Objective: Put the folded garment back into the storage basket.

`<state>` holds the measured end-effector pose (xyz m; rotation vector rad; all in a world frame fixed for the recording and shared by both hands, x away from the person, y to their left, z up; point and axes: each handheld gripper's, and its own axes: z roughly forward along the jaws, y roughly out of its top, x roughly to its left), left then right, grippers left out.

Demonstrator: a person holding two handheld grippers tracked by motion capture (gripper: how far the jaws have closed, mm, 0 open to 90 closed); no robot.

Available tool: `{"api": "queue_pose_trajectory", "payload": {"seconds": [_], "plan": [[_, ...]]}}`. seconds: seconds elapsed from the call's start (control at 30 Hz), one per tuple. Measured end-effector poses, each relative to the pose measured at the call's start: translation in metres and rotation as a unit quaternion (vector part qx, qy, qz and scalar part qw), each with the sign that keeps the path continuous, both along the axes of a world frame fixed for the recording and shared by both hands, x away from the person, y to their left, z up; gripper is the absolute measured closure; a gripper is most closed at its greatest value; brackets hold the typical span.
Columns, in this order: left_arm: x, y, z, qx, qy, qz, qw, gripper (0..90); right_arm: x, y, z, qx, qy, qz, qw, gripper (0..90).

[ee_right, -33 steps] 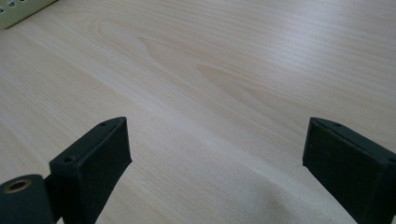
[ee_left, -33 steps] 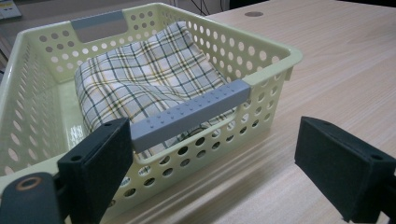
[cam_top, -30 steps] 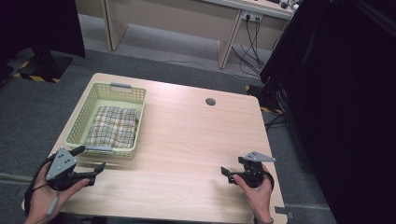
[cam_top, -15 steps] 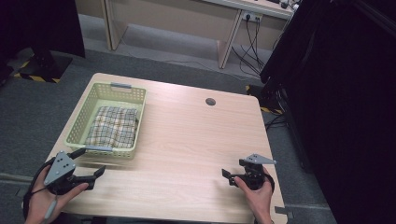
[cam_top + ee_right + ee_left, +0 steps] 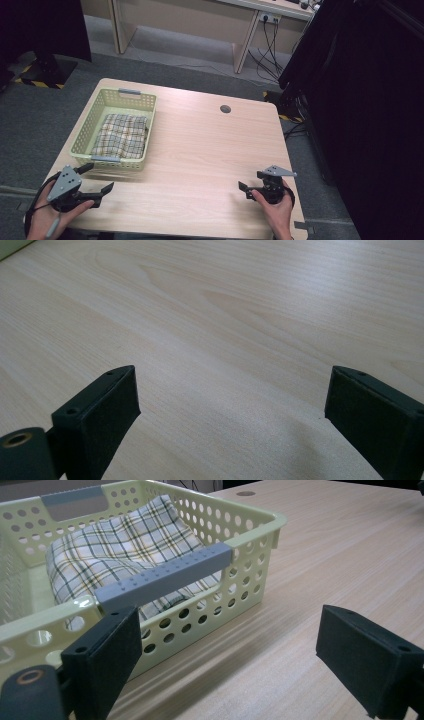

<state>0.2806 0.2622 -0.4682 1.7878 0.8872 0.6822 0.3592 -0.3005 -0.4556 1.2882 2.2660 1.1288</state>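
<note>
Both tongs, left tongs [image 5: 97,179] and right tongs [image 5: 230,425], gape empty; no writing legible.

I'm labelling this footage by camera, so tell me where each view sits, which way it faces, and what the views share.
High view: above the person's side, looking forward and down on the table; both hands, the left gripper and the right gripper enter from the bottom.
Left gripper view: low on the left gripper, facing the basket with the plaid cloth; its own black jaws stand apart.
Right gripper view: on the right gripper, facing bare tabletop; its jaws also stand apart.
Shared: the high and left gripper views both show the basket and cloth.
</note>
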Motion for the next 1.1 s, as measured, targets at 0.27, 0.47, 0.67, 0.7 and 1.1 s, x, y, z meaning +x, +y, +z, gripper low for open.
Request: {"api": "queue_pose_trajectory", "payload": {"seconds": [0.27,0.47,0.67,0.7,1.1], "plan": [[0.001,0.002,-0.007,-0.001,0.009,0.003,1.0000,10.7,0.000,-0.001,0.000,0.001,0.000,-0.001,1.0000,7.8],[0.003,0.003,-0.011,0.001,0.012,0.006,0.9999,10.7,-0.001,-0.003,-0.001,0.001,0.001,-0.004,1.0000,7.8],[0.004,0.003,-0.012,0.002,0.015,0.007,0.9999,10.7,-0.002,-0.005,-0.003,0.002,0.000,-0.008,1.0000,7.8],[0.004,0.003,-0.012,0.002,0.015,0.008,0.9999,10.7,-0.002,-0.006,-0.004,0.002,0.000,-0.008,1.0000,7.8],[0.004,0.004,-0.012,0.002,0.017,0.010,0.9998,10.5,-0.005,-0.012,-0.009,0.001,0.002,-0.016,0.9999,7.7]]}}
